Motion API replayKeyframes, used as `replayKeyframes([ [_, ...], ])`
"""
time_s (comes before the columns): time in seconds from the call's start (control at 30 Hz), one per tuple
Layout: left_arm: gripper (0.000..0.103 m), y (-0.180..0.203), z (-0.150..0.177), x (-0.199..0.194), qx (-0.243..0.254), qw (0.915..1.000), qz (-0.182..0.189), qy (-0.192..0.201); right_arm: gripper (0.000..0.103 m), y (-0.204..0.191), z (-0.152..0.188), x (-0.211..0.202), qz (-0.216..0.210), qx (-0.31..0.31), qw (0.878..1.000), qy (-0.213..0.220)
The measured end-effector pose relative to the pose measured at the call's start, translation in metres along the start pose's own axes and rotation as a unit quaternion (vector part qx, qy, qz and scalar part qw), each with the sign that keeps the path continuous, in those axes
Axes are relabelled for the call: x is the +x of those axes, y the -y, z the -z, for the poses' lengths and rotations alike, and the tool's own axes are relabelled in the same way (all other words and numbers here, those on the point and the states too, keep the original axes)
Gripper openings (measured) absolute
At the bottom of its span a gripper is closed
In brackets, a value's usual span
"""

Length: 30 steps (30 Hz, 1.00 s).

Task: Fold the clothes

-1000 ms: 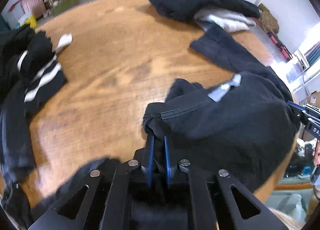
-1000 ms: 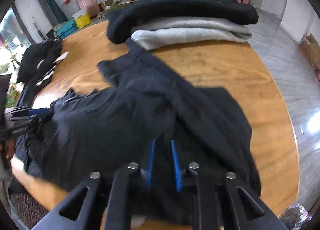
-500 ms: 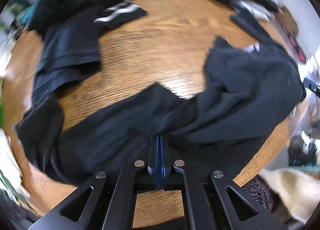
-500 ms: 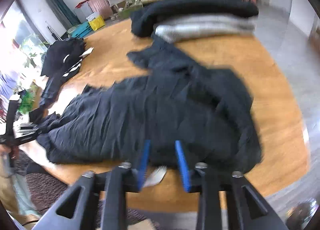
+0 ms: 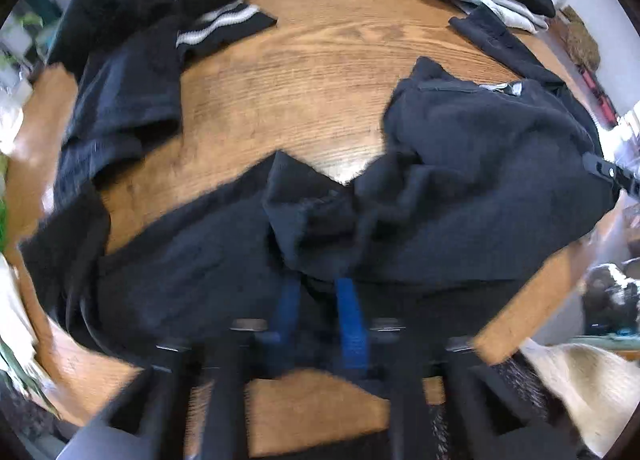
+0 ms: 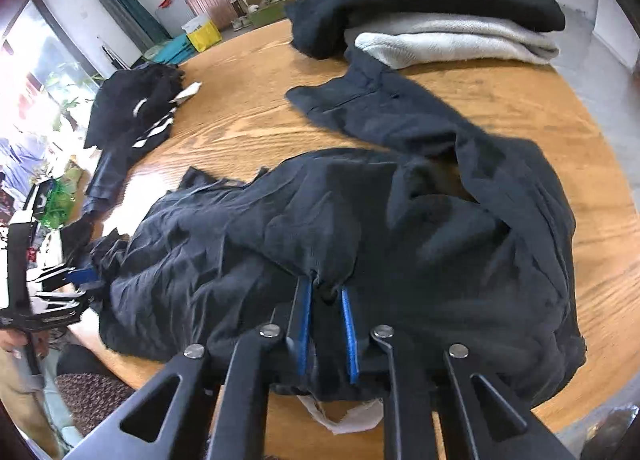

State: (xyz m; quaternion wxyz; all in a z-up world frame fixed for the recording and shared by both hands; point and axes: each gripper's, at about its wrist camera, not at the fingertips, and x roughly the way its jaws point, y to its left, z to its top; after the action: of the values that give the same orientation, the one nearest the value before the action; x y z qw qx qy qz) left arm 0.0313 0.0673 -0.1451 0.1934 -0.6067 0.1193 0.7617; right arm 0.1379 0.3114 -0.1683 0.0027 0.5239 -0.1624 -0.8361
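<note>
A black garment (image 5: 460, 180) lies spread and bunched on the round wooden table (image 5: 304, 72); it also fills the right wrist view (image 6: 400, 228). My left gripper (image 5: 318, 286) has its blue pads apart, with a fold of the garment lying over their tips. My right gripper (image 6: 325, 290) has its blue pads close together on a bunched fold of the same garment at the near table edge. The left gripper also shows at the left edge of the right wrist view (image 6: 60, 280).
A folded stack of black and grey clothes (image 6: 440, 16) sits at the far side. A pile of dark clothes with white stripes (image 5: 160, 32) lies at the left. A white tag (image 6: 344, 420) hangs off the near edge. Boxes and clutter stand beyond the table.
My left gripper went from shut to pads apart, with the garment fold now over its tips. My right gripper went from open and off the cloth to pinched on a bunched fold.
</note>
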Motion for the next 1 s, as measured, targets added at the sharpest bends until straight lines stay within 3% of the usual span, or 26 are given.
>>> replayKeyframes([
  [0.13, 0.006, -0.029, 0.023, -0.007, -0.032, 0.9995, -0.003, -0.005, 0.011, -0.011, 0.023, -0.022, -0.049, -0.006, 0.999, -0.004],
  [0.3, 0.006, -0.062, 0.048, -0.017, -0.068, 0.9976, -0.010, -0.009, 0.011, -0.028, 0.076, -0.003, -0.076, -0.025, 0.993, -0.092],
  [0.37, 0.006, -0.066, 0.044, -0.025, -0.069, 0.9975, -0.017, 0.000, 0.014, -0.022, 0.083, 0.002, -0.091, -0.009, 0.991, -0.102],
  [0.43, 0.009, -0.065, 0.032, -0.036, -0.063, 0.9978, 0.007, 0.021, 0.030, -0.014, 0.074, -0.012, -0.107, -0.003, 0.991, -0.075],
  [0.47, 0.015, -0.063, 0.024, -0.041, -0.059, 0.9975, 0.023, 0.033, 0.035, -0.012, 0.067, -0.021, -0.107, -0.007, 0.992, -0.059],
  [0.53, 0.037, -0.053, 0.006, -0.046, -0.044, 0.9966, 0.047, 0.052, 0.041, -0.007, 0.052, -0.039, -0.095, -0.025, 0.995, -0.025],
  [0.57, 0.054, -0.045, -0.005, -0.044, -0.032, 0.9962, 0.056, 0.058, 0.042, -0.004, 0.044, -0.045, -0.081, -0.034, 0.996, -0.010],
  [0.6, 0.060, -0.036, -0.014, -0.039, -0.022, 0.9961, 0.063, 0.058, 0.045, -0.001, 0.035, -0.049, -0.066, -0.041, 0.997, 0.003],
  [0.73, 0.060, 0.002, -0.060, -0.004, 0.005, 0.9965, 0.075, 0.035, 0.052, 0.010, 0.005, -0.042, -0.060, -0.050, 0.997, 0.021],
  [0.9, 0.060, 0.039, -0.071, 0.025, 0.068, 0.9969, 0.040, 0.007, 0.056, 0.004, -0.015, -0.005, -0.067, -0.068, 0.995, -0.004],
  [1.0, 0.061, 0.045, -0.072, 0.035, 0.089, 0.9946, 0.052, -0.008, 0.067, -0.004, -0.016, 0.011, -0.079, -0.085, 0.993, -0.017],
])
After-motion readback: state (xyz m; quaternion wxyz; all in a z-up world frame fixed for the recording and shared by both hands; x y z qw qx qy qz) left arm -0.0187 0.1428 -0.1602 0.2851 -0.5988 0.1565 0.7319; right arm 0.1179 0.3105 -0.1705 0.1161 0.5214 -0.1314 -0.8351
